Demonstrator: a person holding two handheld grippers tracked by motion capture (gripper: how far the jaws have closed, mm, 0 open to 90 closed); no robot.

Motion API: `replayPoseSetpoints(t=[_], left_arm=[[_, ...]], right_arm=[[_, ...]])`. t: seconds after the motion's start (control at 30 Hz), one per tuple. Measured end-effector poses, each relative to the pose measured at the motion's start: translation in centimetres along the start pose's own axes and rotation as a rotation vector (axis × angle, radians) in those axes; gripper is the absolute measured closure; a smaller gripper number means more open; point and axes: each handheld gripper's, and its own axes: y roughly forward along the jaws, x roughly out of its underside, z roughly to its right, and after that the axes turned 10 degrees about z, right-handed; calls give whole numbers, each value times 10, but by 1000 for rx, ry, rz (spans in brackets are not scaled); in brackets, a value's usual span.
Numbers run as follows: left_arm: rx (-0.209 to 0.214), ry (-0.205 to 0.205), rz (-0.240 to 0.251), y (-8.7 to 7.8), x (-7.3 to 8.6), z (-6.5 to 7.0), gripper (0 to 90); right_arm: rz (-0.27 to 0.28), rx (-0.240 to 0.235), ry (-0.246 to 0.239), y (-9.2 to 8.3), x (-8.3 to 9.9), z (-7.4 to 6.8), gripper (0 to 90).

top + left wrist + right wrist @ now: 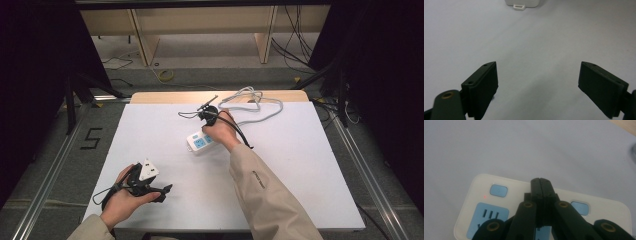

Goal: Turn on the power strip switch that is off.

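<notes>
Two claws were mine: the right gripper (541, 182), jaws pressed together on nothing, hovered over the white power strip (604, 206) near the middle of the table (310, 165), tips between its two blue buttons. The left gripper (537, 82) rested at the near left, jaws wide apart and empty. I judged the risk plain: pushing down off-centre could skid the light strip or tip it, and its grey cable (252, 102) might tug it askew.

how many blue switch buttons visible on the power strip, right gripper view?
2 on the power strip: one button left of the shut jaws, one button to their right. The gripper may hide more.
</notes>
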Motion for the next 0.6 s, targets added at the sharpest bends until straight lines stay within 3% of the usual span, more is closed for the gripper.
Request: replayPoseSetpoints(t=[0.23, 0.3, 0.33, 0.43, 0.6], left_arm=[[0, 0, 1, 0, 0, 0, 156], [0, 1, 1, 0, 0, 0, 156], [0, -3, 3, 0, 0, 1, 156], [-1, 2, 3, -1, 0, 0, 156], [-4, -7, 0, -1, 1, -1, 157]], right_arm=[[-10, 3, -2, 0, -1, -1, 900], [-17, -21, 13, 1, -1, -1, 900], [-16, -30, 10, 1, 0, -2, 900], [-7, 6, -37, 3, -1, -8, 900], [-8, -3, -36, 3, -1, -6, 900]])
